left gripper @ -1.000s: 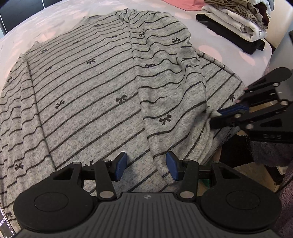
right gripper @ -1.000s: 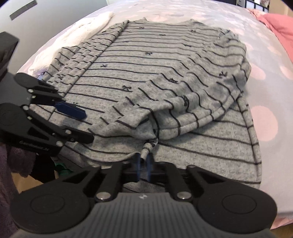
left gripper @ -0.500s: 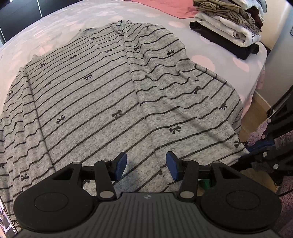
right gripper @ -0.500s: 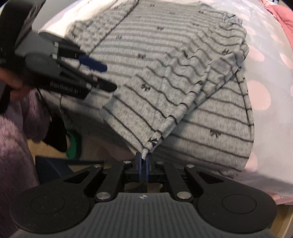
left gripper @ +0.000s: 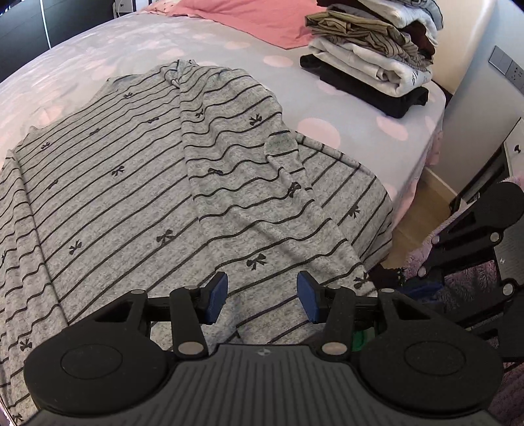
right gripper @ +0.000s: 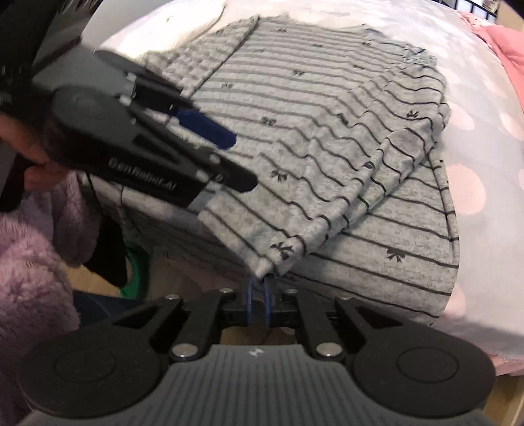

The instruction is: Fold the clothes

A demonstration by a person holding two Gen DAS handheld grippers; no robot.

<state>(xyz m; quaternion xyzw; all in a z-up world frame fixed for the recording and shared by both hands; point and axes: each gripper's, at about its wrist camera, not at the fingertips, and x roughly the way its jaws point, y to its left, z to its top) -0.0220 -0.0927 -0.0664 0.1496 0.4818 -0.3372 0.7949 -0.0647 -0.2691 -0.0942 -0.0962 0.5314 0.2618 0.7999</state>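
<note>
While right gripper (right gripper: 258,296) jaws, just opening, barely release sleeve cuff (right gripper: 267,267) at bed (left gripper: 360,137) edge, sleeve risks sliding off striped top (left gripper: 131,183), undoing fold; left gripper (left gripper: 260,298) jaws spread, empty.

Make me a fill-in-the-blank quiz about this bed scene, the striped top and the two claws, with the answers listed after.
1. The grey top carries black stripes and small black ____.
2. The sleeve lies folded across the top's ____.
3. The stack of folded clothes sits on the bed beside a ____ blanket.
4. The left claw hangs over the top with its pads ____.

Answers: bows; body; pink; apart
</note>
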